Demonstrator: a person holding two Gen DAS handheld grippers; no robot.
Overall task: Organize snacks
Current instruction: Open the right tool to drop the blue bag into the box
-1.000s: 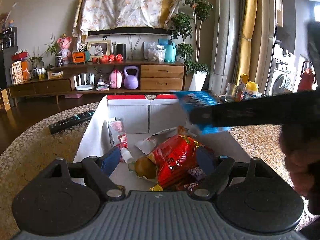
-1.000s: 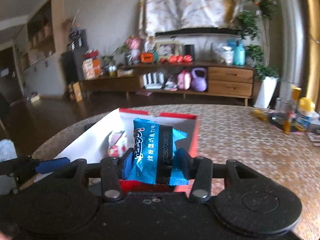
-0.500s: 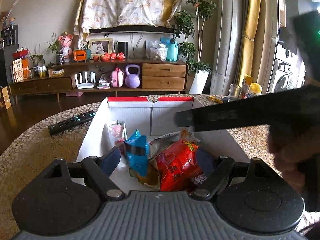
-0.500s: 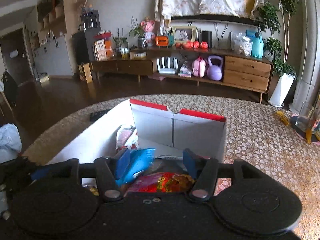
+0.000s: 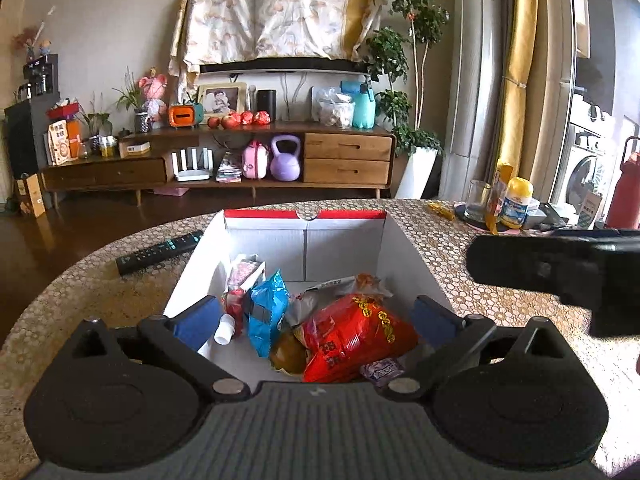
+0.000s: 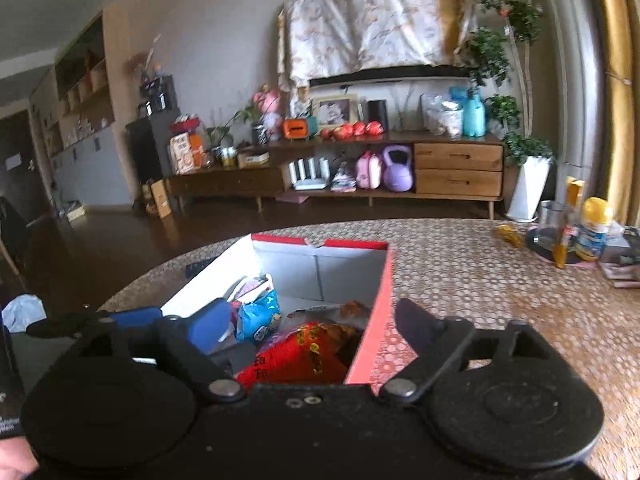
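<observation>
Both grippers tilt downward over the white box [image 5: 200, 256]. Left gripper [image 5: 316, 316], jaws just widened and empty, hovers above the blue packet [image 5: 266, 308] and red bag [image 5: 352, 336] inside. Right gripper [image 6: 308, 320], jaws just spread, straddles the box's right wall, holding nothing.

Snack packets [image 5: 344, 332] in box [image 5: 404, 248]; remote [image 5: 158, 253] left, on table [image 5: 472, 280].

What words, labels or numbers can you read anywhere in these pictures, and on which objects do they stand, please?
Nothing can be read for certain.
Crinkled red foil snack bag in the white cardboard box: gold and dark characters, too blurred.
Blue plastic snack packet: print unreadable.
Yellow-capped bottle on the table: label too small.
Orange-and-white box on the wooden sideboard: print too small.
</observation>
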